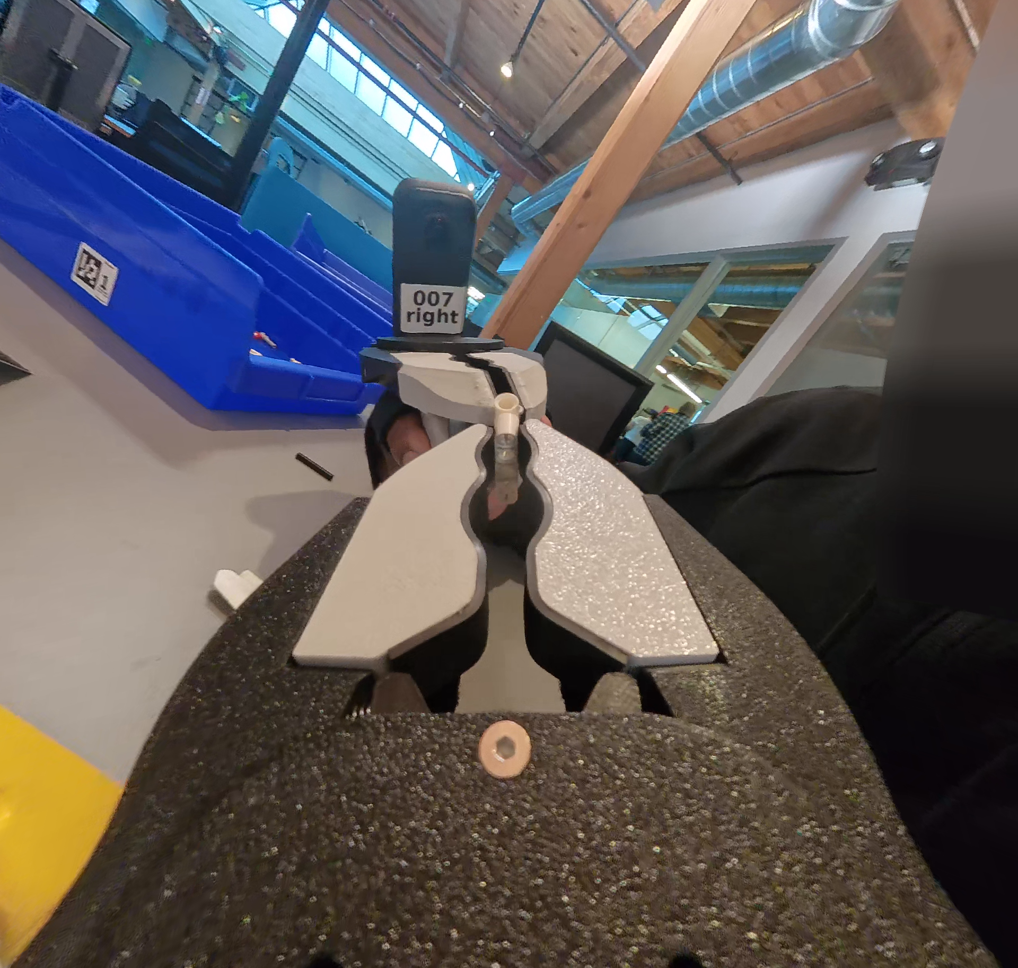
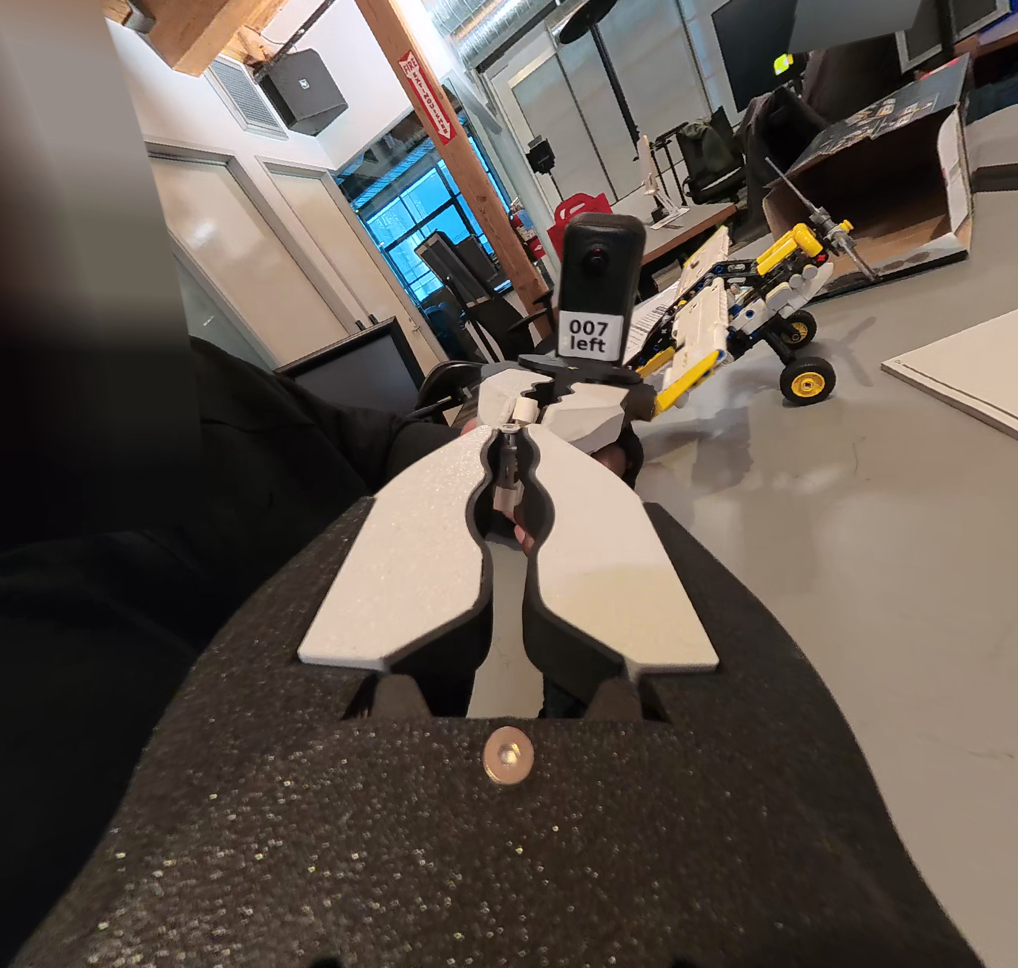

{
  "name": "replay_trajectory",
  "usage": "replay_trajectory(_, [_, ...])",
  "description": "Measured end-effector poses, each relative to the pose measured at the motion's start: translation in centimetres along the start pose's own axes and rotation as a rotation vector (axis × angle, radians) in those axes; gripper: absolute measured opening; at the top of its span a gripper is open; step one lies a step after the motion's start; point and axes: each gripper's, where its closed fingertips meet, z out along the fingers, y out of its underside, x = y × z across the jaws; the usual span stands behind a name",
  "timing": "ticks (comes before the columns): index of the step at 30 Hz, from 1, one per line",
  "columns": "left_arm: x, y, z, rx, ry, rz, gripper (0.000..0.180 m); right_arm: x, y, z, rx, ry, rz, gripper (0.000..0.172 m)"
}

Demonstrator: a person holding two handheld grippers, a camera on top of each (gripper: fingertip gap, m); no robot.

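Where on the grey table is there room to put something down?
Bare table lies between the wheeled brick model and the white sheet. More sits in front of the blue bins, around a small black pin. Between the two claws it's crowded.

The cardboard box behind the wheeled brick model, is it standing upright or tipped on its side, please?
Tipped on its side: the cardboard box lies on the grey table with its open mouth facing sideways, flap resting flat.

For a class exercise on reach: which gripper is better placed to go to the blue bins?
Right, probably. In the left wrist view the right gripper sits close beside the blue bins, while the left gripper faces them from farther back.
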Motion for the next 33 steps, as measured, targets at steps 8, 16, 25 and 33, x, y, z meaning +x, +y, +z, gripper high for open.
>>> replay_trajectory(8, [0.3,-0.1,0.1,0.002,0.019,-0.017,0.008,-0.2,-0.1,0.0,-0.007,0.004,-0.025,0.006])
replay_trajectory(16, [0.5,0.2,0.5,-0.036,-0.034,0.082,0.008,-0.5,0.0,-0.2,-0.011,0.006,-0.044,0.006])
replay_trajectory(25, [0.4,0.7,0.7,-0.072,-0.067,0.136,0.008,-0.6,0.4,-0.6,-0.040,0.025,-0.069,0.006])
replay_trajectory(33, [-0.2,1.1,0.8,-0.113,-0.129,0.198,0.008,-0.2,0.7,-0.9,-0.069,0.079,-0.105,0.005])
